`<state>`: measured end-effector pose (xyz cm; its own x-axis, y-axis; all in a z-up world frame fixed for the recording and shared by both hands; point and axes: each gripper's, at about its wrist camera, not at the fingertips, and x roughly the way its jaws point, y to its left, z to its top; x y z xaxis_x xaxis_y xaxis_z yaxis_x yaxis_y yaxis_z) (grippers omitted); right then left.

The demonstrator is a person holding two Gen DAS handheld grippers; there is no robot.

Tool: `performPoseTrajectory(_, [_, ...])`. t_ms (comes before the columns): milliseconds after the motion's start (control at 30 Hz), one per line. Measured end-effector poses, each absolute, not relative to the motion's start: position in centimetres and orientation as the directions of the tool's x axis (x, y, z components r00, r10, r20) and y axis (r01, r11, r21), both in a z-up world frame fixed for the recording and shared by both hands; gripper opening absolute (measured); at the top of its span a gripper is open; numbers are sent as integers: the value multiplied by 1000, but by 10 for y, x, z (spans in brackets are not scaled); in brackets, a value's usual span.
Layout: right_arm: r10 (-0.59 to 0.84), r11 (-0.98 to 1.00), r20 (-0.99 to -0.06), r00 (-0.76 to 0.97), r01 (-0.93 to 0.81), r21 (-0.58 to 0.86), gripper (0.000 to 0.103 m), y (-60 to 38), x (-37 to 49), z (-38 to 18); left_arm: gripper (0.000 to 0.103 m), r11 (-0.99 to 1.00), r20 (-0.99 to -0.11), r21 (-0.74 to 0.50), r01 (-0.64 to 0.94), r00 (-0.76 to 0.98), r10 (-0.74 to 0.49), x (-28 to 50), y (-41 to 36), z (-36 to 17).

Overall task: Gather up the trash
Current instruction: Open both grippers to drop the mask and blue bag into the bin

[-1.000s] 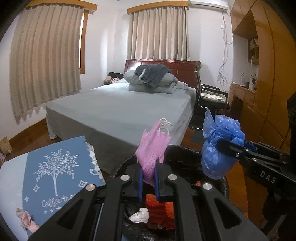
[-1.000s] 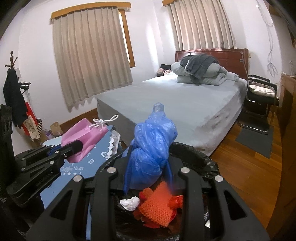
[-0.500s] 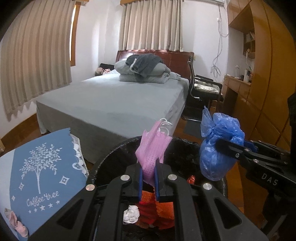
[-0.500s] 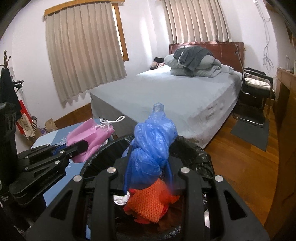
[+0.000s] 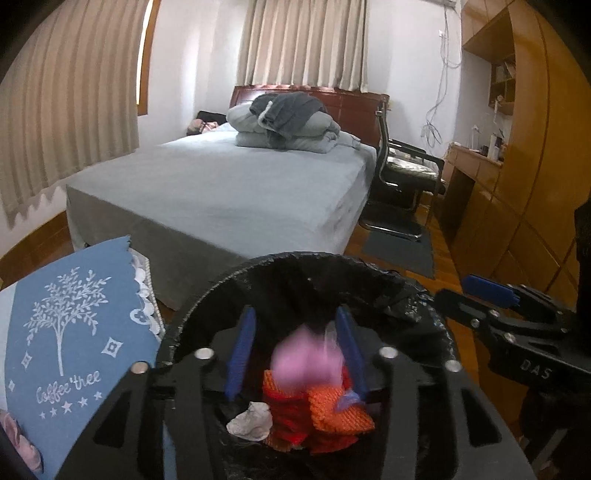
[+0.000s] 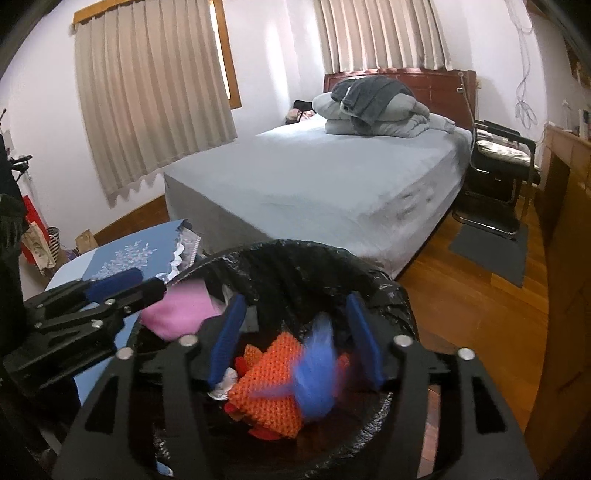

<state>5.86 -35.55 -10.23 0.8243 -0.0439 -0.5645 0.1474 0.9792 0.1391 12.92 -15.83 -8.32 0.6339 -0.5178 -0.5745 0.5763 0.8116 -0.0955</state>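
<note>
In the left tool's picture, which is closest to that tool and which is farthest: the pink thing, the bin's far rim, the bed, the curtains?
1. Pink thing, between its fingers.
2. Bin rim, just beyond.
3. Bed, behind.
4. Curtains, back wall.

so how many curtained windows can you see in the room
2: one curtain on the left wall beside the bed, one curtain on the far wall above the headboard. Others may lie outside the view.

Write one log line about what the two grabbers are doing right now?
left gripper: open | right gripper: open | pink mask, blue bag: blurred, above bin
</note>
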Motion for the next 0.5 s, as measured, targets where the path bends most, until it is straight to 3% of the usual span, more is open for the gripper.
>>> performPoseTrajectory(133, [-68, 978, -548, 834, 165, 130, 92, -354, 54, -99, 68, 833, -559, -96, 545, 663, -498, 131, -147, -79])
performPoseTrajectory(233, [-66, 978, -538, 840, 162, 134, 96, -354, 51, -96, 79, 849, -542, -88, 521, 690, -480, 131, -138, -74])
performPoseTrajectory(500, [-54, 979, -526, 849, 149, 140, 97, -345, 50, -90, 91, 872, -531, -64, 484, 724, -441, 128, -123, -67])
